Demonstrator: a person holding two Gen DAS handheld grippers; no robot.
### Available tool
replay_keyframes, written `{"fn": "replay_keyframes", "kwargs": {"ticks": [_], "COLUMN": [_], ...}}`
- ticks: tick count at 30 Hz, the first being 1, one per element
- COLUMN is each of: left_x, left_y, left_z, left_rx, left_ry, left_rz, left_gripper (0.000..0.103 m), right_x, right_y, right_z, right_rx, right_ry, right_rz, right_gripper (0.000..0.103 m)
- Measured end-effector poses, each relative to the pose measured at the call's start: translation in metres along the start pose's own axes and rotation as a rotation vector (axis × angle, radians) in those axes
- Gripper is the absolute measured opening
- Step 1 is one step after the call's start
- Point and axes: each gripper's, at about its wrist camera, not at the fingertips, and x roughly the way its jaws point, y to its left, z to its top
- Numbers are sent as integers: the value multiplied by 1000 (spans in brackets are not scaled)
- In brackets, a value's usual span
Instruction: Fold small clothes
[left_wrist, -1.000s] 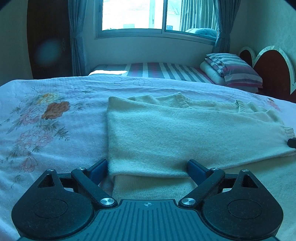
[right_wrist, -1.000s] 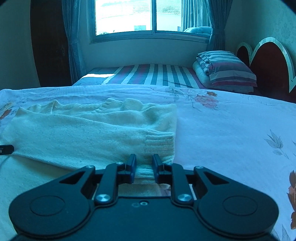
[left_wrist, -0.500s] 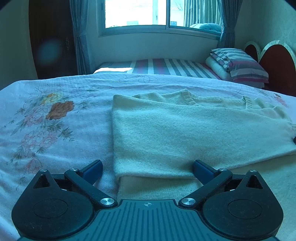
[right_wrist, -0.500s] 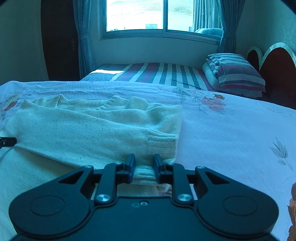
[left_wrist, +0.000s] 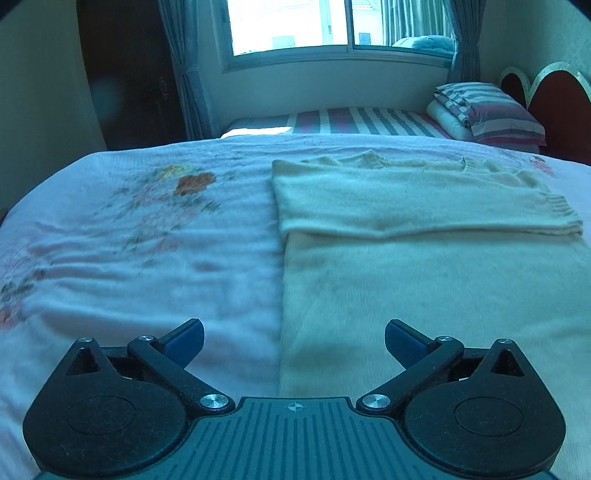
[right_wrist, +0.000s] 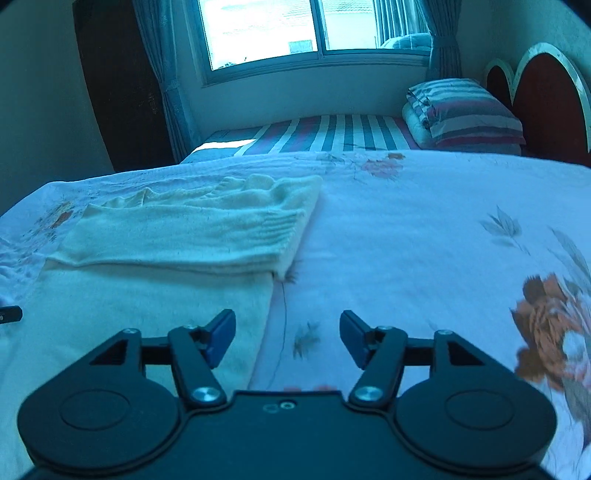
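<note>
Sweater (left_wrist: 424, 229) on bed (left_wrist: 147, 258), sleeves folded across at 12 o'clock. L tongs (left_wrist: 293, 339) spread wide, empty; R tongs (right_wrist: 287, 338) opening, nothing btwn. Step: sleeve fold released. Next, prob.: regrip near hem corners, fold body up.

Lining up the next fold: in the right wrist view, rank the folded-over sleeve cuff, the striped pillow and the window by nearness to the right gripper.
From the right gripper, jaws opening with nothing between them:
1. Sleeve cuff, ahead, slightly left, on the cream sweater.
2. Striped pillow, upper right, on the far bed.
3. Window, top, on the back wall.
</note>
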Motion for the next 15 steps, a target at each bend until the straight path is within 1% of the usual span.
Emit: {"fn": "replay_keyframes", "kwargs": {"ticks": [2, 5, 7, 8, 9, 10, 11, 12, 13, 15], "left_x": [-16, -35, -48, -53, -59, -64, -69, -74, -79, -91], "left_y": [8, 16, 23, 27, 30, 32, 34, 36, 38, 43], "left_z": [-20, -47, -64, -71, -80, -86, -93, -98, -103, -113], "left_rx": [-39, -50, -78, -98, -117, -125, -126, -126, -123, -112], "left_ry": [30, 66, 85, 93, 103, 107, 105, 102, 101, 93], "left_rz": [-30, -21, -44, -62, -83, -96, -108, -120, -125, -150], "left_gripper": [103, 103, 103, 103, 103, 103, 102, 97, 94, 93], "right_x": [-15, -37, -53, -62, -70, -79, -87, -95, -103, -116], "right_y": [-9, -21, -24, -25, -25, -25, -25, -23, -20, -13], "right_z": [-16, -36, -48, -54, -60, -69, -77, -85, -94, -109], "right_rx": [43, 124, 159, 172, 190, 214, 231, 245, 257, 280], "right_ry": [25, 50, 63, 64, 69, 79, 86, 88, 92, 98], "right_rz": [7, 30, 53, 53, 56, 74, 85, 85, 79, 75], "right_gripper": [63, 61, 54, 52, 49, 45, 44, 45, 45, 45]}}
